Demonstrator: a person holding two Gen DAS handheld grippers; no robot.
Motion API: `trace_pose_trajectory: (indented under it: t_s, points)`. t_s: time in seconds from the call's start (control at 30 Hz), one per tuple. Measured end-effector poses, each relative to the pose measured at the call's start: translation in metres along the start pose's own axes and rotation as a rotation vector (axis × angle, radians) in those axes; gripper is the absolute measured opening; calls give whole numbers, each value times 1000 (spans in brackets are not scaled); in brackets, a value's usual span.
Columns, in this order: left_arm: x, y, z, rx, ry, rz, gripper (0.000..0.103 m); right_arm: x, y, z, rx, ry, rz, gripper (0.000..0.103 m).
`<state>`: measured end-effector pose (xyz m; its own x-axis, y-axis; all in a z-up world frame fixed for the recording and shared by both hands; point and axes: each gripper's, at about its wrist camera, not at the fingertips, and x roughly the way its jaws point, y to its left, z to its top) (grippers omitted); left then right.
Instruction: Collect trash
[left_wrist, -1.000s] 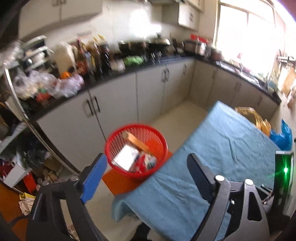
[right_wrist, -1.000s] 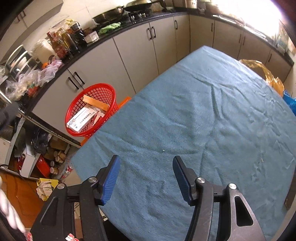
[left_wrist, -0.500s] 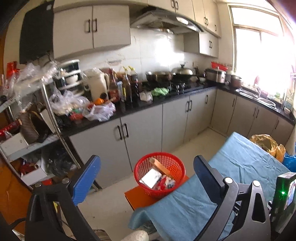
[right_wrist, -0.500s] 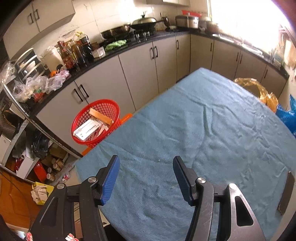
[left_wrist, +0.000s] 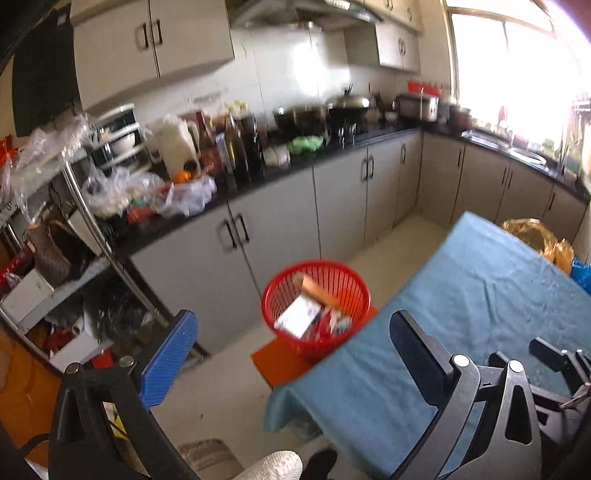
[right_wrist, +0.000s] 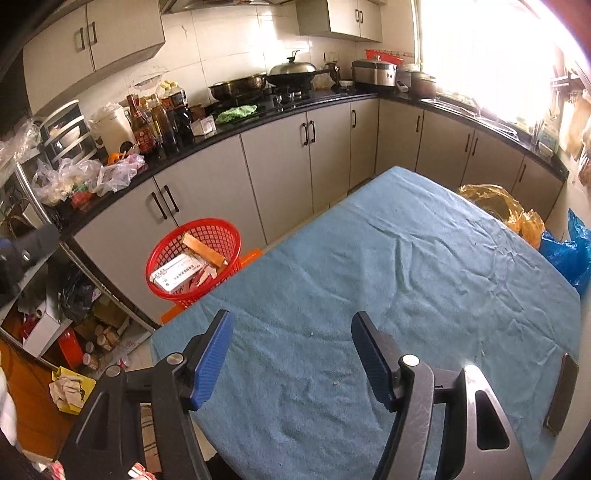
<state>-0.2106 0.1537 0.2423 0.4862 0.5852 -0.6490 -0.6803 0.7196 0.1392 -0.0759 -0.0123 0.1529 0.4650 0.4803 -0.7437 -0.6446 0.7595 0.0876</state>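
Left tongs (left_wrist: 291, 354): standing wide apart and opening further, nothing between the blue pad and the dark one; they are hanging past the tabletop's corner, above the floor and pointing toward the basket.
Right tongs (right_wrist: 291, 362): opening too, to a middling gap, empty, hanging over the blue cloth.
Red basket (right_wrist: 194, 256): sitting on an orange stool (left_wrist: 280, 360) just beside the tabletop's near corner, holding a white printed box (right_wrist: 173, 275), a tan strip and some small wrappers; this is where the collected trash is lying.
Tabletop (right_wrist: 424, 266): covered by a blue cloth and showing almost bare, only a few pale crumbs and a dark flat object (right_wrist: 561, 393) at the right edge.
What has changed: a second ago the left tongs were narrower and looking almost straight down into the basket; now they are lifting back, so cupboards and the kitchen counter (left_wrist: 332, 147) are filling the view. The right tongs are also riding higher than before.
Meaning for the task: judging by the empty, spreading pads and the cleared cloth, a drop into the basket appears finished and both hands are withdrawing; little seems left to gather.
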Motion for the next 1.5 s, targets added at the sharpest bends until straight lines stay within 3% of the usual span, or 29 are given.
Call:
trace_pose_trajectory:
  t_s: [0.17,0.73,1.5]
  points:
    - [18,-2,-14,7,79,33,103,6,3,-6,-26,29,11,71]
    - [43,3,-35,-8,219,-33,103,24,26,-16,-76,88,38,72]
    - [53,7,-36,-10,255,-59,103,31,32,-17,-53,120,34,73]
